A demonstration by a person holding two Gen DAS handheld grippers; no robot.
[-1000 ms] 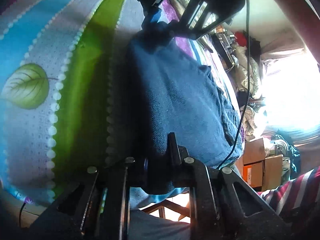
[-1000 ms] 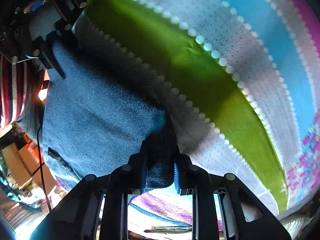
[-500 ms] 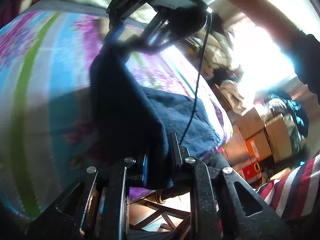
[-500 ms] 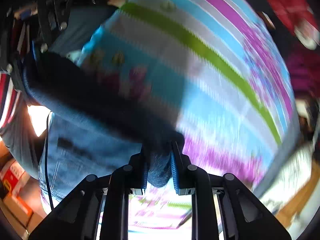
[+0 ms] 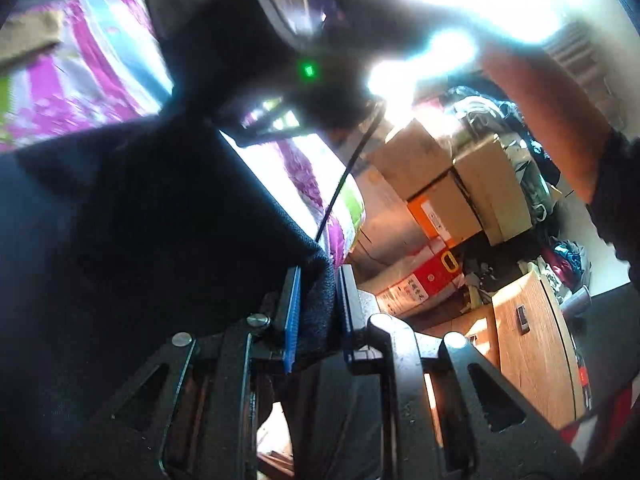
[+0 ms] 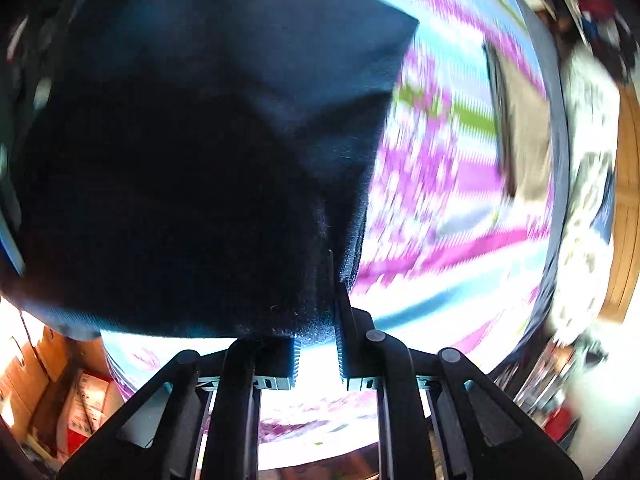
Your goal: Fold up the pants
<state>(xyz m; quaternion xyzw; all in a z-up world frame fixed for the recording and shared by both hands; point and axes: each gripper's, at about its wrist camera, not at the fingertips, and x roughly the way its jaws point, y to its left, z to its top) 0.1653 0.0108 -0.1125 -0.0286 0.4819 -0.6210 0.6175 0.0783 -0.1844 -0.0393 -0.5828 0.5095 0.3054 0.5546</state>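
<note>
Dark blue denim pants (image 5: 132, 240) are lifted off the bed and fill the left of the left wrist view. My left gripper (image 5: 318, 304) is shut on a fold of their edge, and the blue pads (image 5: 291, 312) press the cloth from both sides. In the right wrist view the pants (image 6: 192, 168) hang as a dark sheet across the left and centre. There my right gripper (image 6: 318, 336) is shut on their lower edge. The right gripper's body (image 5: 280, 40), with a green light, shows at the top of the left wrist view, held by a person's forearm (image 5: 540, 120).
The striped, flowered bedspread (image 6: 448, 200) lies below and behind the pants, blurred by motion. Stacked cardboard boxes (image 5: 440, 192) and a wooden cabinet (image 5: 532, 344) stand beside the bed. A cable (image 5: 344, 184) hangs from the right gripper. A wooden door (image 6: 628, 208) is at the far right.
Both grippers have lifted the held pants off the bedspread and swung them over. The cloth now hangs close before both cameras, and the views have turned toward the room.
</note>
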